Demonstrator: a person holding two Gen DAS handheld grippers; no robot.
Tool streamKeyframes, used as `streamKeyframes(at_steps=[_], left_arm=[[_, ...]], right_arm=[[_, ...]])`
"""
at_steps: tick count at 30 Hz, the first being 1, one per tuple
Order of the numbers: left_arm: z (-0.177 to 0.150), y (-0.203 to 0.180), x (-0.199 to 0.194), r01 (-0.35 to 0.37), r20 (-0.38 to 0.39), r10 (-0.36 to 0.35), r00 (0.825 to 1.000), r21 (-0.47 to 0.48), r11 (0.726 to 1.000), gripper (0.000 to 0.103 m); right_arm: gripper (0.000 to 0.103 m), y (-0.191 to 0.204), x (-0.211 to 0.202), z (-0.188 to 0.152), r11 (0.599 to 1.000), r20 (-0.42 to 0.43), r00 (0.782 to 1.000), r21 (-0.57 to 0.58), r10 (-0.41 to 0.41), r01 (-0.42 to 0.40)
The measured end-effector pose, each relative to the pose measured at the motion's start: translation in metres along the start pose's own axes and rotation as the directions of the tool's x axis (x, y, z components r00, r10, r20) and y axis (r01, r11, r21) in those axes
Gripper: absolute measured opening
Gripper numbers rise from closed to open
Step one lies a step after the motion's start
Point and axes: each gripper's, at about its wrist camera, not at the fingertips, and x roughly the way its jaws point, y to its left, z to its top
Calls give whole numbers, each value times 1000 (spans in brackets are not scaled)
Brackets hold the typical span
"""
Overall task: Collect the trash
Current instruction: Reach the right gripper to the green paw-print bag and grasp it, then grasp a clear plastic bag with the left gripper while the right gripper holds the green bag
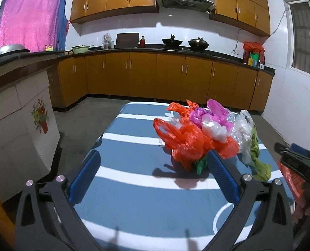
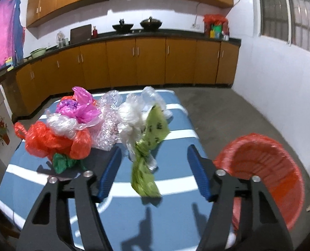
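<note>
A heap of crumpled plastic bags lies on the blue-and-white striped table point(image 1: 134, 188): an orange bag point(image 1: 184, 142), a pink bag point(image 1: 213, 113), clear and white bags point(image 1: 245, 129) and a yellow-green bag point(image 1: 257, 161). My left gripper point(image 1: 154, 153) is open wide, its right finger beside the orange bag and only bare table between the fingers. In the right wrist view my right gripper point(image 2: 154, 148) stands open around the yellow-green bag point(image 2: 148, 138), its pads apart from it. The orange bag point(image 2: 50, 140) and pink bag point(image 2: 79, 106) lie to its left.
A bin lined with a red bag point(image 2: 259, 167) stands on the floor just right of the table. Wooden cabinets point(image 1: 142, 75) and a counter with pots run along the far wall. A tiled counter point(image 1: 19, 115) is at the left.
</note>
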Motion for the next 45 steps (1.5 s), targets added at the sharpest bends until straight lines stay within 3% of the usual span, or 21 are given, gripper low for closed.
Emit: streamKeyframes(at_steps=[12, 20, 32, 45], left_arm=[[17, -8, 37, 30, 7, -30, 1000, 9, 1000, 99], [28, -25, 43, 74, 28, -75, 997, 28, 997, 99], [50, -73, 73, 145, 0, -145, 989, 90, 985, 95], [44, -107, 138, 169, -172, -150, 974, 101, 981, 79]], right_arm=[[50, 4, 73, 3, 1000, -107, 994, 13, -23, 25], [21, 1, 85, -6, 999, -158, 987, 14, 35, -34], [19, -22, 50, -16, 995, -112, 990, 62, 90, -84], [19, -34, 40, -14, 994, -96, 991, 68, 89, -82]])
